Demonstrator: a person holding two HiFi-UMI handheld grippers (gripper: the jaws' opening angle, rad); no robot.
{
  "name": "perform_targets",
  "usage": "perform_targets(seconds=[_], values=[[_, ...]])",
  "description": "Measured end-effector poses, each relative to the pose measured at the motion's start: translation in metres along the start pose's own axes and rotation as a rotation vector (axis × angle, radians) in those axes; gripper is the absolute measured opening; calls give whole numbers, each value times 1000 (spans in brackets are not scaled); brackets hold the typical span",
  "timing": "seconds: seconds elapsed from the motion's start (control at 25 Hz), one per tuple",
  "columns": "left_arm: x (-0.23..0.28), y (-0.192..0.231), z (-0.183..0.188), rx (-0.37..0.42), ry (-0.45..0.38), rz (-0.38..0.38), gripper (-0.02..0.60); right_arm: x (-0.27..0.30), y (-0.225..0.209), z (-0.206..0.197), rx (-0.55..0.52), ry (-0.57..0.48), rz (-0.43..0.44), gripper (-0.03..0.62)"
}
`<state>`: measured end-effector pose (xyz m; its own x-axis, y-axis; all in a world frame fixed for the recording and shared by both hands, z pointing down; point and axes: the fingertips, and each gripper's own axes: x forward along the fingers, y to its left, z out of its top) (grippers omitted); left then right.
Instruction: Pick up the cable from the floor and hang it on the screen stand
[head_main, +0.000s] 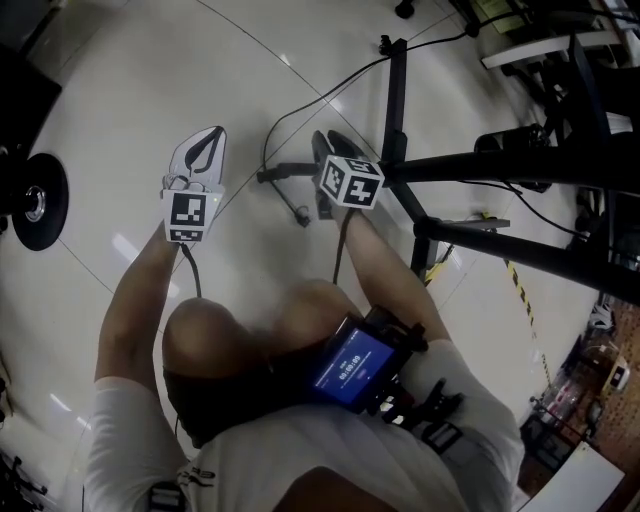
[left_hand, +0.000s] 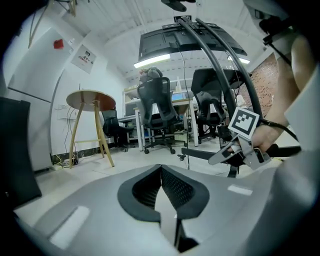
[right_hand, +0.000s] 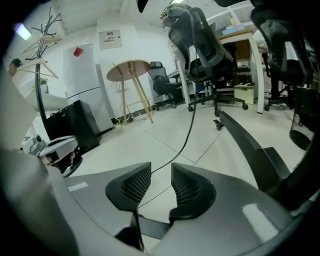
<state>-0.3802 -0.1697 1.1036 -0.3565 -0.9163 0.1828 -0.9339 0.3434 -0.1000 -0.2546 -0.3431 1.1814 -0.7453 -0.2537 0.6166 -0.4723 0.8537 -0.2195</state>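
Right claw (right_hand: 161, 172) gapes, cable (right_hand: 192, 125) on floor (right_hand: 150, 135) beyond it (left claw (left_hand: 161, 172) closed, empty).

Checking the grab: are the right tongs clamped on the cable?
No, the right tongs stand open, the cable on the floor showing through their gap.

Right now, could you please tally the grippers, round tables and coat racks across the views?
Grippers: 2, left gripper and right gripper
Round table: 1
Coat rack: 1
Total: 4
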Motion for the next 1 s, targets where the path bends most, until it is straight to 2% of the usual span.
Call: perform_targets(seconds=[0.2, 0.36, 0.52, 0.68, 0.8, 1.0], values=[[-12, 6, -5, 14, 12, 14, 3, 14, -31, 34, 60, -70, -43, 183], [-27, 18, -5, 27, 25, 37, 3, 25, -45, 67, 53, -122, -72, 207], [-40, 35, -8, 31, 40, 80, 3, 29, -74, 94, 73, -175, -147, 213], [-43, 42, -9, 34, 51, 101, 3, 26, -101, 105, 83, -196, -228, 208], [-40, 42, -9, 40, 57, 100, 3, 28, -104, 114, 59, -214, -228, 187], [-36, 41, -9, 52, 64, 101, 3, 39, -100, 134, 12, -233, -176, 186]])
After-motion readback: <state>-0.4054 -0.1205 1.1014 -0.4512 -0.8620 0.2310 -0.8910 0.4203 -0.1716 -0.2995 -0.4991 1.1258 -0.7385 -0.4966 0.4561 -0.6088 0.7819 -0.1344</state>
